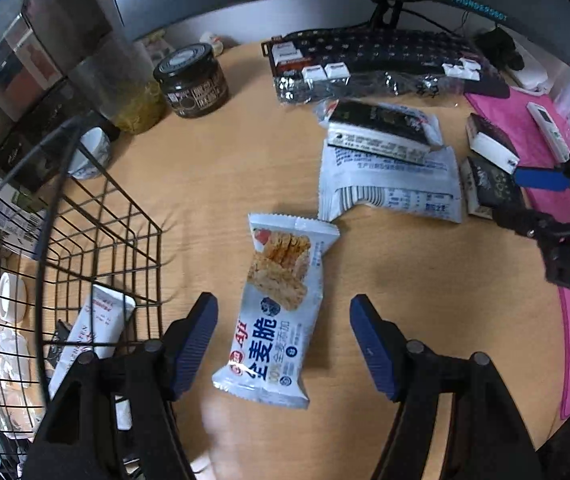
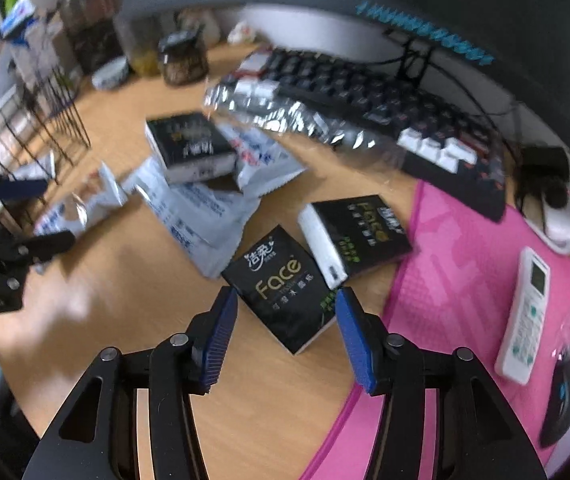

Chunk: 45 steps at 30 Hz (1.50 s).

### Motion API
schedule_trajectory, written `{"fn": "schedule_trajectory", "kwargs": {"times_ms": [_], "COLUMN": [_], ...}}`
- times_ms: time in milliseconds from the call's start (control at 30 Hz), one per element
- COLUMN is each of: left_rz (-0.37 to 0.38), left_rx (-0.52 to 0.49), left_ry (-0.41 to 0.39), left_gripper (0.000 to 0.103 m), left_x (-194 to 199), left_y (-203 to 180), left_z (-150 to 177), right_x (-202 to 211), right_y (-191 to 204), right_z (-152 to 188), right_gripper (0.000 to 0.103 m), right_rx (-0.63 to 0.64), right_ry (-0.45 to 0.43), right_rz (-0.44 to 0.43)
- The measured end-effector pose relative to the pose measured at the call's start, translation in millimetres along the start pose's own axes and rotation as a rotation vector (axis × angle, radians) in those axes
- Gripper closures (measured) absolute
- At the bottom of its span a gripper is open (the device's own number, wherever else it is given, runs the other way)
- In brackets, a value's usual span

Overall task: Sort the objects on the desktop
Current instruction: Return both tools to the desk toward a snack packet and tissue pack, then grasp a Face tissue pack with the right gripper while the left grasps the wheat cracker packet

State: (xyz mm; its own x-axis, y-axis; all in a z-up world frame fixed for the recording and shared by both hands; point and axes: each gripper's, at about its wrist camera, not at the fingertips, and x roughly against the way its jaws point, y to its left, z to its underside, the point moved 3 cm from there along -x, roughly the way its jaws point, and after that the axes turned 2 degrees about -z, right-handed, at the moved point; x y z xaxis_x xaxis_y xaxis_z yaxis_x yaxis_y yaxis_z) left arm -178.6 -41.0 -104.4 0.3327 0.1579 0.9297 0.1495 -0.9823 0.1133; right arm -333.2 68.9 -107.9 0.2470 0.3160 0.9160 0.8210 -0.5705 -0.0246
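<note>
left hand-held gripper [image 1: 283, 344] open astride snack packet [image 1: 281, 308]: light, crinkly, slippery; pinch mid-body | right hand-held gripper [image 2: 287, 334] open over tissue pack [image 2: 285, 294]: soft, squashy

The table [image 1: 213, 184] looks like pale, smooth wood. The snack packet [image 1: 281, 312] is glossy plastic film. The basket [image 1: 101, 240] is thin black wire. The mat [image 2: 457, 280] is pink, finely textured.

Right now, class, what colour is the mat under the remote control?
Bright pink mat, clearest in the right wrist view, under the white remote control.
</note>
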Motion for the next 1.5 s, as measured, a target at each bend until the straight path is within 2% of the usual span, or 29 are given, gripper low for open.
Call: {"fn": "schedule_trajectory", "kwargs": {"times_ms": [67,233,467,500,533,833,867,900,933,1000,1300,1500], "left_rz": [-0.014,-0.005,0.012,0.015,0.020,0.049,0.057,0.059,0.059,0.075,0.098,0.118], "left_rx": [0.001,-0.008,-0.012,-0.015,-0.016,-0.017,-0.015,-0.012,-0.009,-0.004,-0.024,-0.019], "left_ry": [0.004,0.012,0.011,0.010,0.013,0.026,0.027,0.028,0.031,0.045,0.039,-0.032], "left_gripper": [0.030,0.030,0.030,0.030,0.030,0.030,0.031,0.037,0.048,0.057,0.063,0.063], "left_x": [-4.8,-9.4,-8.9,-8.7,-9.2,-14.1,-15.1,-14.4,-15.5,-18.4,-2.1,36.0], "left_y": [1.0,-0.2,-6.2,-7.2,-7.6,-11.8,-12.2,-11.5,-11.4,-12.3,-25.1,-23.2], "left_z": [-0.1,-1.2,-0.7,-0.1,0.7,4.8,4.4,5.9,6.2,7.6,19.2,30.1], "right_x": [-0.4,-8.3,-21.5,-20.6,-18.0,14.8,19.6,24.2,28.6,36.8,54.1,79.6], "right_y": [4.4,-1.3,-7.9,-7.6,-7.1,5.4,8.6,10.8,13.2,17.3,28.6,43.4], "right_z": [-4.6,-14.7,-15.6,-13.5,-11.3,38.6,44.7,50.4,55.5,64.4,76.6,68.7], "right_gripper": [0.047,0.044,0.043,0.046,0.055,0.055,0.055,0.056,0.055,0.055,0.055,0.055], "right_rx": [0.039,0.031,-0.025,-0.035,-0.039,-0.130,-0.132,-0.132,-0.133,-0.134,-0.135,-0.124], "right_ry": [-0.011,-0.011,0.021,0.027,0.024,0.004,-0.003,-0.009,-0.015,-0.027,-0.044,-0.086], "right_rz": [0.033,0.035,-0.027,-0.040,-0.036,-0.051,-0.057,-0.060,-0.063,-0.071,-0.077,-0.076]}}
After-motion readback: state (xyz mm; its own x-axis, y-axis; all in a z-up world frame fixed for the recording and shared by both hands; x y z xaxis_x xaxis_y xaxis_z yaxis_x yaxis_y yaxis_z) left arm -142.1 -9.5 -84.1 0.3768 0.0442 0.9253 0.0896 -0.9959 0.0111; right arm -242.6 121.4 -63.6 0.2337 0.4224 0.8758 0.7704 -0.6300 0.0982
